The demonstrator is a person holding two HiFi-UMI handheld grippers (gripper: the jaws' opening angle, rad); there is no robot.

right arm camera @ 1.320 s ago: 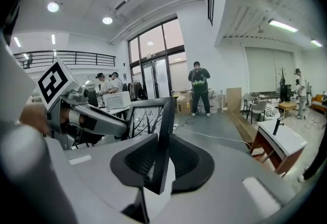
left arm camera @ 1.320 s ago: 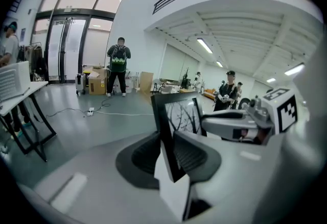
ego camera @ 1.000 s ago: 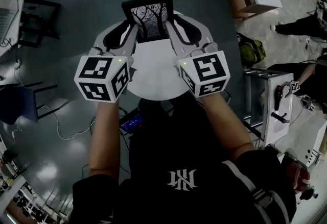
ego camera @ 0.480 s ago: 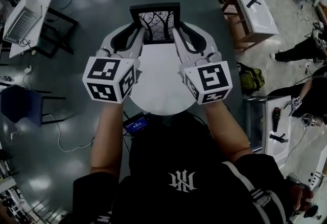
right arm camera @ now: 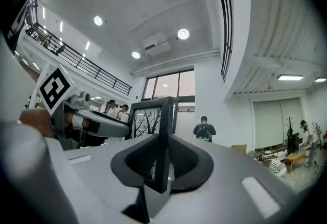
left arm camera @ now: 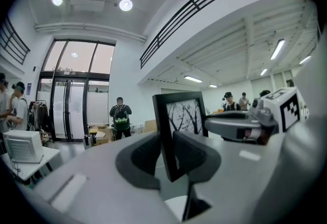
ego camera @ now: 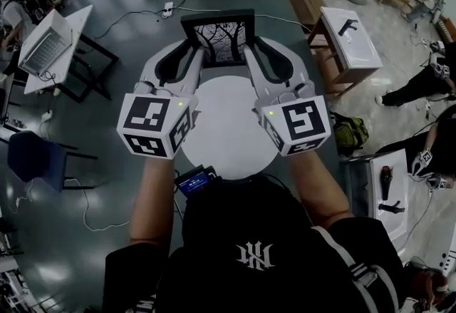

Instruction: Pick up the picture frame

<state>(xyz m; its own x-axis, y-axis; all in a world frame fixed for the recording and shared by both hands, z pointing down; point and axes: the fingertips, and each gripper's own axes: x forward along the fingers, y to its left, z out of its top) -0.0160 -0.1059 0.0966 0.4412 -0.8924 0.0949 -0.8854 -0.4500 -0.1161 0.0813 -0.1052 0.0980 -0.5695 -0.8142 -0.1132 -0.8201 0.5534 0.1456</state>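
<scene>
Above table (ego camera: 228, 126), picture frame (ego camera: 219, 37) sides seemingly pinched between left gripper's (ego camera: 189, 52), right gripper's (ego camera: 251, 52) fingers (right arm camera: 189, 160).

No legible words
We see only a white monogram (ego camera: 254, 254) on the black shirt (ego camera: 214, 229) and coded squares on the left cube (ego camera: 157, 125) and right cube (ego camera: 298, 124).

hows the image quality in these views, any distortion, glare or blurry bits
Head view: dim, bluish, floor bent by fisheye, picture frame sharp. Left gripper view: heavy barrel curve, black corners, ceiling lamps blown out, left claw soft up close. Right gripper view: same curve, a blurred patch laid over the top edge.
</scene>
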